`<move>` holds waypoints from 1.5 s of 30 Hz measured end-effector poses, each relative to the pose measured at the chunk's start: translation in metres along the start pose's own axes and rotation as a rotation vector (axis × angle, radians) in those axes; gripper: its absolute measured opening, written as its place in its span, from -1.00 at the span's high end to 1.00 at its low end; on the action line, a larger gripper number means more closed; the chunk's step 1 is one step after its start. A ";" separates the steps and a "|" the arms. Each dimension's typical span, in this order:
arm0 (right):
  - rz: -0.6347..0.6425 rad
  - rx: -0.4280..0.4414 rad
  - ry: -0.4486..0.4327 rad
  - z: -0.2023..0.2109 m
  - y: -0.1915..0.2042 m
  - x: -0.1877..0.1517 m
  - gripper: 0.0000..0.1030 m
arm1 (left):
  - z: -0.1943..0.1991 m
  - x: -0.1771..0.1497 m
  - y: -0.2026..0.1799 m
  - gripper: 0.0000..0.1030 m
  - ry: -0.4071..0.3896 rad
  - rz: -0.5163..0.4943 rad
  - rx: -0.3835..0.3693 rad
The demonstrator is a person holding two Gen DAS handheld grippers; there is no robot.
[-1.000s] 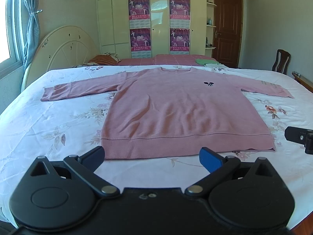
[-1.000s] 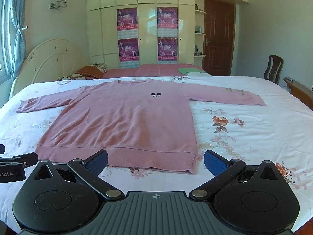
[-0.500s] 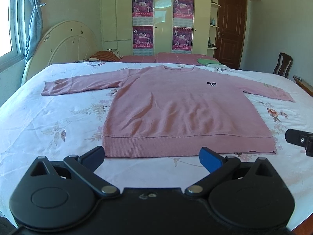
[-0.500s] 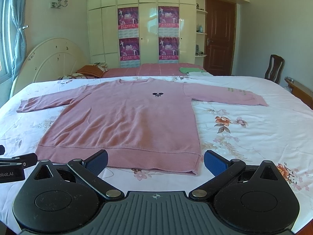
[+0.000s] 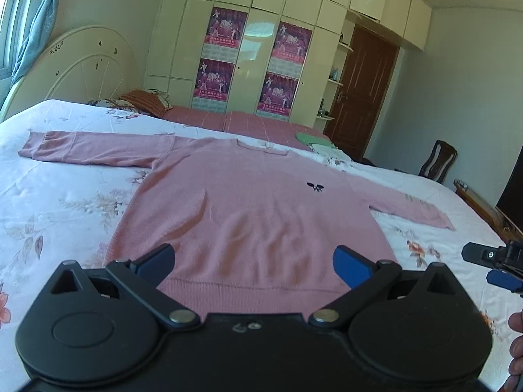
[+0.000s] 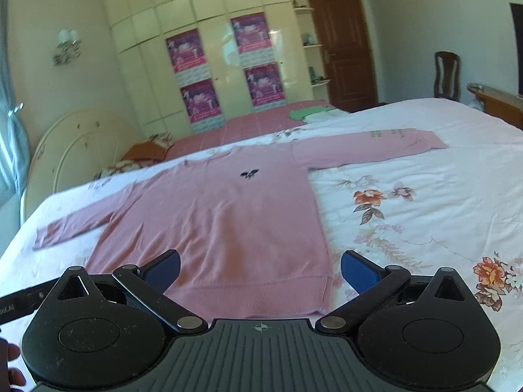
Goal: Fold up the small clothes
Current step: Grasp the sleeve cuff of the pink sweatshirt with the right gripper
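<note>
Lying flat and face up on the floral bed sheet (image 5: 59, 202) is a pink sweater (image 5: 248, 209), both sleeves stretched out to the sides and a small dark emblem (image 5: 315, 187) showing on its chest. The left tool (image 5: 253, 259) is hovering just above the ribbed hem, its blue-padded fingers (image 5: 157, 259) spread wide and gripping nothing. The right tool (image 6: 260, 269) is hanging over the hem's right corner with its fingers (image 6: 358, 271) likewise spread apart and empty; in the left wrist view it is showing at the right edge (image 5: 497, 261). A folded green garment (image 6: 305, 112) is sitting on the far side of the bed, well apart from the sweater. A cream wardrobe (image 5: 255, 49) carrying magenta posters (image 5: 225, 29) is standing behind, beside a brown door (image 5: 362, 94).
</note>
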State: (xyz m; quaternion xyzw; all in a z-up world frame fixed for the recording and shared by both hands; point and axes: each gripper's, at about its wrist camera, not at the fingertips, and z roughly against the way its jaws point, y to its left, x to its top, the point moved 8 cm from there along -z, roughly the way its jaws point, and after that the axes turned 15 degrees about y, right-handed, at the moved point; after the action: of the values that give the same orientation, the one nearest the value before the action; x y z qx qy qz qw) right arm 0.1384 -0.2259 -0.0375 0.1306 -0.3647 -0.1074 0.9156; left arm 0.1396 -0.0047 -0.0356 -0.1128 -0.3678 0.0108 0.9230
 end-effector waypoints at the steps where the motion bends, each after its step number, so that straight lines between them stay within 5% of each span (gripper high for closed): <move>1: -0.030 0.010 -0.014 -0.002 -0.008 0.009 -1.00 | -0.008 0.007 -0.002 -1.00 0.014 0.000 -0.016; 3: -0.064 -0.009 -0.031 -0.009 -0.027 0.032 -1.00 | -0.026 0.020 -0.006 -1.00 0.055 -0.016 -0.082; 7: -0.093 -0.016 -0.061 -0.020 -0.066 0.077 -1.00 | -0.064 0.052 0.000 -0.97 0.053 -0.011 0.015; 12: -0.141 -0.097 -0.124 -0.048 -0.129 0.134 -0.94 | -0.118 0.091 0.008 -0.66 0.062 -0.014 0.113; 13: -0.155 -0.102 -0.127 -0.056 -0.143 0.144 -0.22 | -0.128 0.099 0.009 -0.64 0.058 -0.007 0.137; 14: -0.174 -0.123 -0.106 -0.069 -0.159 0.155 0.26 | -0.138 0.106 0.010 -0.60 0.053 -0.004 0.151; 15: -0.204 -0.129 -0.095 -0.080 -0.175 0.164 0.26 | -0.147 0.112 0.010 -0.53 0.056 -0.004 0.158; 17: -0.262 -0.125 -0.099 -0.097 -0.207 0.180 0.26 | -0.166 0.123 0.011 -0.10 0.069 0.002 0.153; 18: -0.292 -0.127 -0.107 -0.105 -0.226 0.189 0.23 | -0.174 0.127 0.011 -0.11 0.077 0.008 0.154; 20: -0.374 -0.143 -0.119 -0.122 -0.266 0.202 -0.42 | -0.192 0.133 0.008 -0.54 0.097 0.006 0.169; 22: -0.466 -0.112 -0.124 -0.140 -0.305 0.210 -0.43 | -0.206 0.135 0.005 -0.88 0.096 0.006 0.201; 30: -0.765 0.043 -0.084 -0.194 -0.413 0.217 -0.21 | -0.244 0.132 -0.013 -0.86 0.175 -0.022 0.206; 33: -0.716 0.032 -0.073 -0.193 -0.421 0.232 0.07 | -0.254 0.133 -0.012 -0.86 0.199 -0.017 0.217; 35: -0.689 0.014 -0.030 -0.198 -0.426 0.239 0.85 | -0.261 0.134 -0.011 -0.86 0.218 -0.005 0.223; 38: -0.563 -0.013 -0.032 -0.183 -0.419 0.253 0.85 | -0.271 0.137 -0.013 -0.86 0.227 -0.034 0.246; 43: -0.184 -0.071 -0.235 -0.114 -0.379 0.272 0.85 | -0.286 0.129 -0.014 -0.86 0.262 -0.106 0.282; 45: -0.189 -0.169 -0.135 -0.132 -0.402 0.252 0.85 | -0.291 0.124 -0.014 -0.85 0.280 -0.132 0.290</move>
State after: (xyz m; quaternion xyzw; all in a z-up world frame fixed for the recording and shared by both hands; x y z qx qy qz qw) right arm 0.3689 -0.6571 -0.0961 0.0792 -0.4012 -0.2320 0.8826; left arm 0.4269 -0.0642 -0.1536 0.0449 -0.2372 -0.0125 0.9704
